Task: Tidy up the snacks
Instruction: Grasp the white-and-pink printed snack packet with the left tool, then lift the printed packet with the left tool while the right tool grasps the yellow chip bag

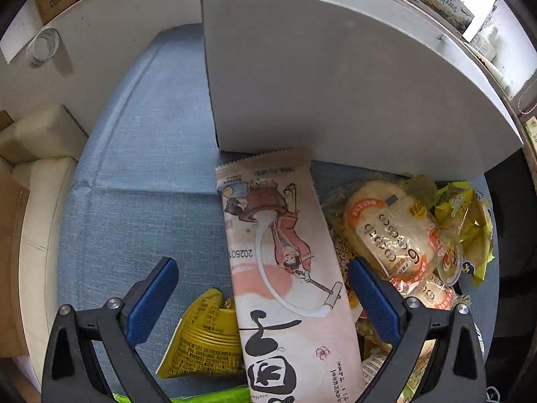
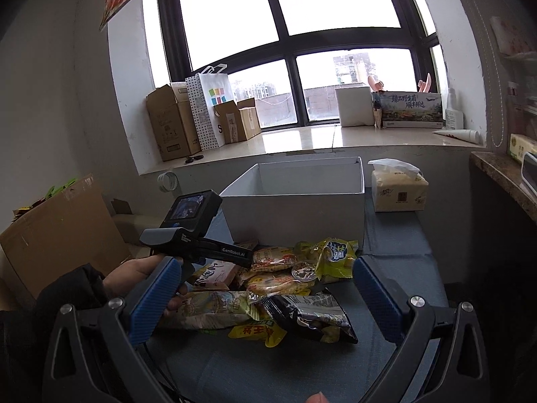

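**Left gripper poised over the long packet**

The left gripper [image 1: 263,297], its blue-padded jaws spread wide and holding nothing, hangs astride the long pale paper-look snack packet printed with a robed figure [image 1: 278,255]; that packet lies on the blue cloth [image 1: 141,168], its far end touching the tall white open-topped box [image 1: 335,84]; the right gripper [image 2: 265,299], equally wide and empty, hovers nearer the person, above the black crinkly foil bag [image 2: 312,315]; the remaining snacks sit heaped just before the box; likely risks: the right pad [image 1: 374,299] snagging the neighbouring orange-banded clear bun wrapper [image 1: 392,231], or the slick packet buckling and slipping when squeezed across its width
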`<action>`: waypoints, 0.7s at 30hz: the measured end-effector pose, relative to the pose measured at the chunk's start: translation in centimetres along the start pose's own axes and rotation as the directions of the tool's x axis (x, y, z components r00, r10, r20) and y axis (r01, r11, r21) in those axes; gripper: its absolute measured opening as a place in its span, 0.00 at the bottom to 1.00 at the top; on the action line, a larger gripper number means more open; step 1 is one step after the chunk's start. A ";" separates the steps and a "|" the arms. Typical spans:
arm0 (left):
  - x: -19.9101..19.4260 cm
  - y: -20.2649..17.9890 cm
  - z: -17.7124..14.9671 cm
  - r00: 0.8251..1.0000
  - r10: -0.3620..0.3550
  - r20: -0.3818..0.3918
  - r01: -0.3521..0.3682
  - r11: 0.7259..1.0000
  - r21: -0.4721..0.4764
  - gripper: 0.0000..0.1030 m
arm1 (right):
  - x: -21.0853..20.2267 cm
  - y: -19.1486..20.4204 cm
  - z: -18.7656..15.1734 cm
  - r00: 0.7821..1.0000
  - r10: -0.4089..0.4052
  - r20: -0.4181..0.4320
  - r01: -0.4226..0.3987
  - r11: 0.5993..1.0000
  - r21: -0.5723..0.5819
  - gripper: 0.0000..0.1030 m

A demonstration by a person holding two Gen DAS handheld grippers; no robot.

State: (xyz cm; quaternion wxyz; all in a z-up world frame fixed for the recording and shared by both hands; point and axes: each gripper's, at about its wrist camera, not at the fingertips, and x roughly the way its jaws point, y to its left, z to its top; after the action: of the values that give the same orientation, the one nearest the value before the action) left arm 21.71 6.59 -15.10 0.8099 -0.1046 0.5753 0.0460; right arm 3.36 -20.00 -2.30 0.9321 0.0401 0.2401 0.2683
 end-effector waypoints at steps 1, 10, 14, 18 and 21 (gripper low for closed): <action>-0.1 -0.1 -0.1 1.000 0.002 0.005 -0.002 1.000 0.010 0.99 | 0.0 -0.1 -0.1 1.000 0.001 -0.003 -0.001 1.000 0.004 1.00; -2.0 -1.4 0.1 0.999 0.003 0.044 -0.006 0.998 0.056 0.58 | 0.4 0.0 -0.5 1.000 0.004 -0.022 -0.004 1.000 0.014 1.00; -4.3 -0.9 -0.8 0.994 -0.029 0.108 0.023 0.998 0.053 0.58 | 1.0 -0.3 -0.7 0.999 -0.012 -0.045 0.013 1.000 0.028 1.00; -8.9 -0.9 -2.5 0.970 -0.060 0.236 0.039 0.995 0.089 0.58 | 2.4 -1.7 -1.1 0.995 -0.025 -0.094 0.033 0.996 0.078 1.00; -12.9 -0.8 -4.5 0.929 -0.060 0.365 0.011 0.991 0.136 0.58 | 4.0 -3.0 -1.3 0.989 -0.032 -0.143 0.046 0.994 0.097 1.00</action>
State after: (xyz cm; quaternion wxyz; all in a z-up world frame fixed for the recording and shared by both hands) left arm 13.36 5.37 -4.27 0.9091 -0.0510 0.4132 0.0120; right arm 7.20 -20.50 -5.73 0.9145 0.0629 0.3195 0.2400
